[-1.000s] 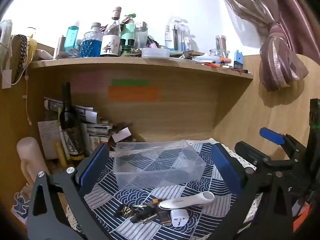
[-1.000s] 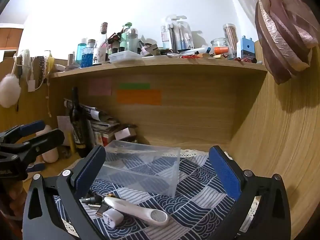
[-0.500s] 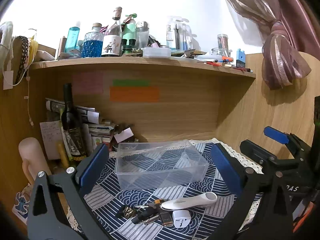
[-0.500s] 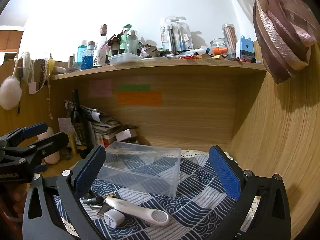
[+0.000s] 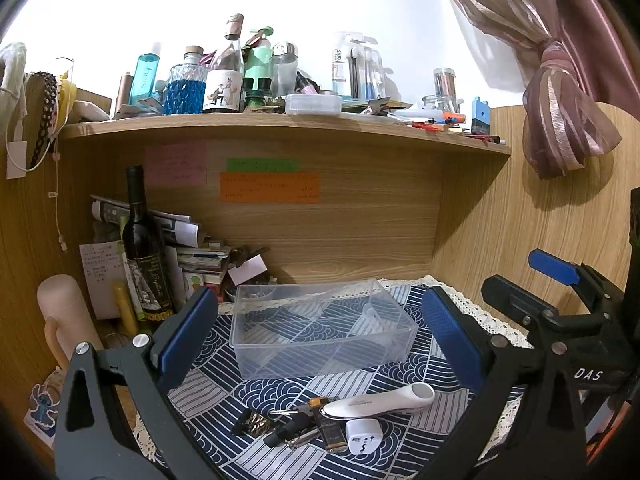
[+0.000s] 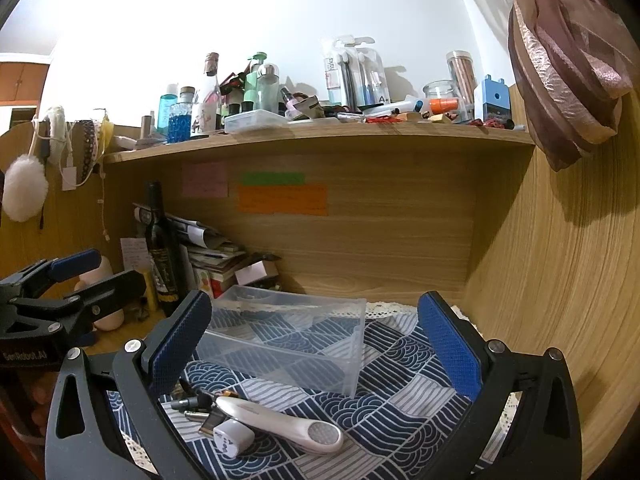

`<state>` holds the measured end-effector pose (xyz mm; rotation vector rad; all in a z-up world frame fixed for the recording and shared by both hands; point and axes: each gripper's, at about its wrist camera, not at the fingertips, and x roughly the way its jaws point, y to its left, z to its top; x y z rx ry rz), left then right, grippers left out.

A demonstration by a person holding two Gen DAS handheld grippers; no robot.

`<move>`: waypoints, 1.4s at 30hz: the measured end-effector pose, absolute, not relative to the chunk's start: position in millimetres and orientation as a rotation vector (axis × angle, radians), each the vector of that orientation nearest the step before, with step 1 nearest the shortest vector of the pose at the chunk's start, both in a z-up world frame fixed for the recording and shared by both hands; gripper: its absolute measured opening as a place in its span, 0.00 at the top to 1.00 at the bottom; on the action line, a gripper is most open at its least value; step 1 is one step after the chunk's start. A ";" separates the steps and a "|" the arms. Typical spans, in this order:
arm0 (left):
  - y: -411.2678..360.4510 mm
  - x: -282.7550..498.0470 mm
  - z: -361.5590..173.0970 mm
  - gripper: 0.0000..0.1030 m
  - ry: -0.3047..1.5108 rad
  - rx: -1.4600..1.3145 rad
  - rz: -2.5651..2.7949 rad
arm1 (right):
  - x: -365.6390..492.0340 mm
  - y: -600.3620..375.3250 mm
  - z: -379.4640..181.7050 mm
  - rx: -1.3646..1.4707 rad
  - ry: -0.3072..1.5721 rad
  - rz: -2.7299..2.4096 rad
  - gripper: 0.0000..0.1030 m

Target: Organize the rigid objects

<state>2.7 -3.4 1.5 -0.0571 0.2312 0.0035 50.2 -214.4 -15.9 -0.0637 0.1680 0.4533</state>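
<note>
Occlusions and illegibles:

- Sticky notes (image 5: 269, 187) on the back panel, far beyond the jaws: writing is proving too small to read.
- Small dark heap (image 5: 294, 426) (keys, clip, battery-like piece) just short of the left jaws: pieces are overlapping, so individual items are staying uncertain; the white handheld device (image 5: 378, 402) is covering part of it.
- Same heap in the right wrist view: the left blue pad (image 6: 178, 344) is hiding most of it.
- Paper stack (image 5: 188, 252) beyond the left jaw: the wine bottle (image 5: 142, 248) is screening its left portion.
- Right gripper (image 5: 556, 300), to the right of the left jaws: the frame edge is cutting it off.
- Curtain (image 6: 568, 60): top is running out of frame.
</note>
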 end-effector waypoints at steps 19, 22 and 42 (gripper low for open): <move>-3.4 -2.8 -2.2 0.00 0.223 -0.061 0.001 | 48.5 -214.8 -12.8 -0.058 0.156 0.461 0.00; -3.4 -3.7 -1.6 0.00 0.221 -0.058 0.000 | 48.9 -215.0 -12.9 -0.055 0.156 0.466 0.00; -7.4 -1.8 3.4 0.00 0.220 -0.051 -0.011 | 52.3 -213.1 -13.8 -0.054 0.165 0.483 0.00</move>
